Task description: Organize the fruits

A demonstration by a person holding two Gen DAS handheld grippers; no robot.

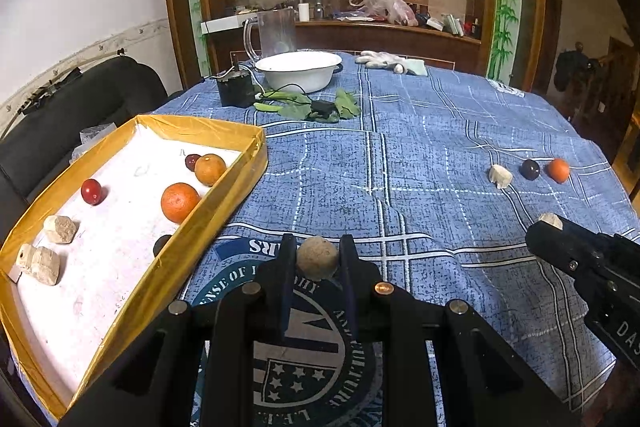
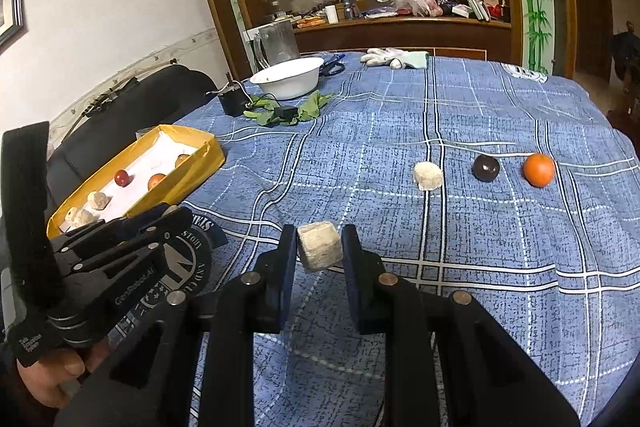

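Observation:
My left gripper (image 1: 317,247) is shut on a round beige ball (image 1: 317,259), held just right of the yellow tray (image 1: 224,195). The tray holds two oranges (image 1: 179,202), a red fruit (image 1: 91,191), a dark fruit and several beige lumps (image 1: 60,229). My right gripper (image 2: 319,239) is shut on a beige cube (image 2: 320,246) above the blue cloth. Beyond it a white lump (image 2: 427,175), a dark round fruit (image 2: 485,167) and an orange (image 2: 539,169) lie in a row on the cloth. The left wrist view shows the right gripper (image 1: 550,227) at the right edge.
At the far side of the blue checked tablecloth (image 2: 400,131) are a white bowl (image 1: 298,70), a clear jug (image 1: 276,33), green leaves with a black cable (image 1: 312,107), a small black box (image 1: 235,89) and a white glove (image 1: 384,61). A dark chair (image 1: 80,99) stands behind the tray.

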